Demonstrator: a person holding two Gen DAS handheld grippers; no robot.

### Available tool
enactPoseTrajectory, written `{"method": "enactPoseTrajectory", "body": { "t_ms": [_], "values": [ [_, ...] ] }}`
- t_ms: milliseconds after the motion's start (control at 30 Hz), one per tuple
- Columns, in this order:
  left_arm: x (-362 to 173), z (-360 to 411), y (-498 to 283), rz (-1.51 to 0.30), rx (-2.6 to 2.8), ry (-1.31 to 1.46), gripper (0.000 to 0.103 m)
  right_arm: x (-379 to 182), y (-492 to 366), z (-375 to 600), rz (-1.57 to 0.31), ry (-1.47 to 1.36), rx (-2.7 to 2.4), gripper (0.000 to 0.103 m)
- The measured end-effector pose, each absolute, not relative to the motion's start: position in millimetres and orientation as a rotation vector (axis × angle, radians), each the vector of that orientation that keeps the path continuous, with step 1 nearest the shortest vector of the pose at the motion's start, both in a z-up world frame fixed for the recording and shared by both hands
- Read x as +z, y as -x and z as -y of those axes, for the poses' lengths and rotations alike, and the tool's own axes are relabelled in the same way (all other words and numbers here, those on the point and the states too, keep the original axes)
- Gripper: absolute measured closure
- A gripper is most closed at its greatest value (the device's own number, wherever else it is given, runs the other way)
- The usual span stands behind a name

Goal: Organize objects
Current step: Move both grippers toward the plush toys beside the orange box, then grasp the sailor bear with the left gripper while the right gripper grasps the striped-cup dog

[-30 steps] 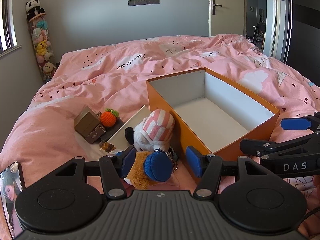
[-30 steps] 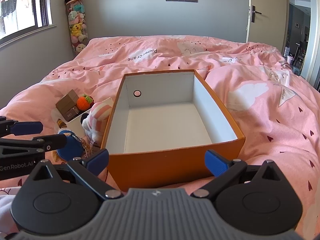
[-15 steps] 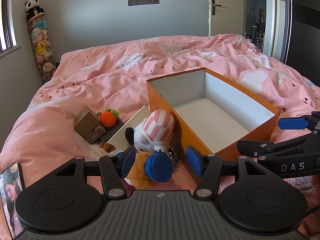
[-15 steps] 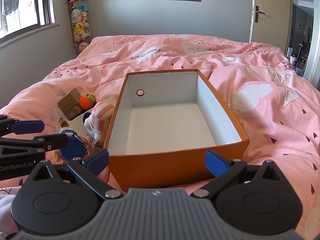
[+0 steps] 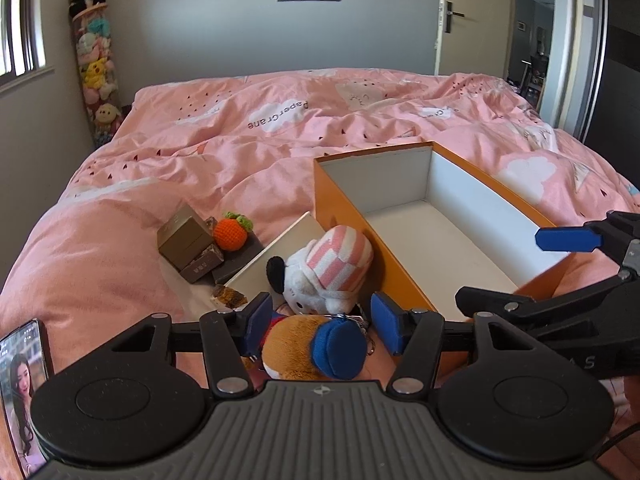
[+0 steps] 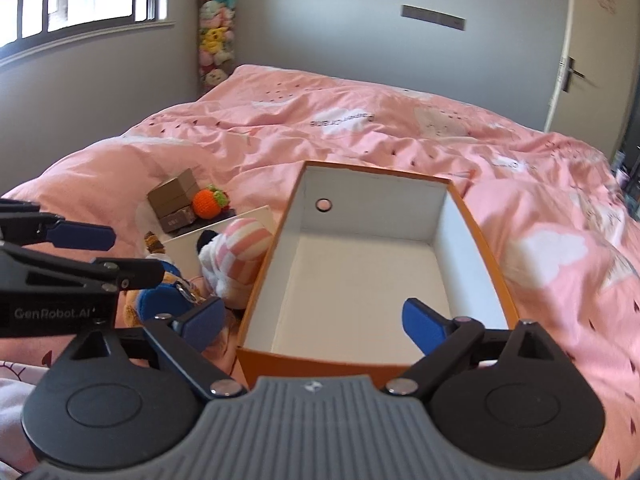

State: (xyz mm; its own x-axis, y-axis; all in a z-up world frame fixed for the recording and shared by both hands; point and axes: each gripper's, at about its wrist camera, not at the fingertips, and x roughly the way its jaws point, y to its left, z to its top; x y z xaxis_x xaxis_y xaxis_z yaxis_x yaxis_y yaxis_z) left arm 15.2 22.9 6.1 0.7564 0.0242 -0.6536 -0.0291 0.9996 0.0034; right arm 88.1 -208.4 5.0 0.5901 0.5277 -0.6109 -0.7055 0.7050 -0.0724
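Observation:
An open orange box (image 5: pixel 340 196) with a white inside lies on the pink bed; it also shows in the right wrist view (image 6: pixel 328 364). Left of it lie a white plush with a pink striped hat (image 5: pixel 328 268), a brown plush with a blue cap (image 5: pixel 316 348), an orange knitted fruit (image 5: pixel 229 233) and brown small boxes (image 5: pixel 186 236). My left gripper (image 5: pixel 322 322) is open, its pads on either side of the brown plush. My right gripper (image 6: pixel 316 320) is open and empty over the box's near wall.
A white flat lid (image 5: pixel 272 256) lies under the plush toys. A phone (image 5: pixel 20 392) lies at the bed's near left. A tall tube of plush toys (image 5: pixel 94 64) stands in the far left corner. A door (image 5: pixel 456 28) is at the back right.
My right gripper has risen and tilted, now looking down over the box's near wall. My left gripper has moved a little forward around the brown plush.

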Motion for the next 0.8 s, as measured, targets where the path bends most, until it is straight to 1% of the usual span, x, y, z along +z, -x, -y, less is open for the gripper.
{"method": "enactPoseTrajectory", "body": {
  "t_ms": [67,133,200,267,333,367,433,467,600,667,800],
  "values": [
    [6.0,-30.0,-19.6,-0.727,0.04,0.037,0.038,6.0,-93.1,199.4,-0.604,0.345,0.762,0.015],
    [4.7,-37.2,-24.0,-0.749,0.054,0.07,0.039,6.4,-97.9,189.8,-0.609,0.37,0.794,0.017],
    [2.8,-44.6,-28.2,-0.77,0.059,0.104,0.039,6.3,-101.9,179.9,-0.608,0.398,0.817,0.021],
    [0.8,-51.1,-32.3,-0.793,0.058,0.136,0.039,5.9,-106.8,170.5,-0.616,0.432,0.845,0.03],
    [-2.0,-57.0,-36.3,-0.822,0.064,0.17,0.039,5.2,-110.4,162.1,-0.626,0.462,0.88,0.035],
    [-3.4,-59.1,-37.7,-0.833,0.064,0.181,0.039,4.9,-111.7,157.9,-0.628,0.488,0.932,0.039],
    [-6.0,-63.5,-41.2,-0.861,0.06,0.202,0.039,4.7,-114.1,148.7,-0.631,0.53,0.967,0.043],
    [-7.1,-66.4,-43.0,-0.875,0.063,0.222,0.039,4.9,-115.3,144.1,-0.629,0.555,0.983,0.044],
    [-10.5,-79.4,-52.0,-0.931,0.085,0.305,0.039,6.4,-120.3,129.6,-0.643,0.634,1.052,0.045],
    [-12.0,-84.2,-56.8,-0.955,0.098,0.333,0.039,5.4,-121.2,122.4,-0.647,0.682,1.079,0.054],
    [-16.1,-89.4,-63.8,-0.996,0.111,0.387,0.038,3.8,-125.6,110.6,-0.635,0.765,1.115,0.054]
  ]
}}
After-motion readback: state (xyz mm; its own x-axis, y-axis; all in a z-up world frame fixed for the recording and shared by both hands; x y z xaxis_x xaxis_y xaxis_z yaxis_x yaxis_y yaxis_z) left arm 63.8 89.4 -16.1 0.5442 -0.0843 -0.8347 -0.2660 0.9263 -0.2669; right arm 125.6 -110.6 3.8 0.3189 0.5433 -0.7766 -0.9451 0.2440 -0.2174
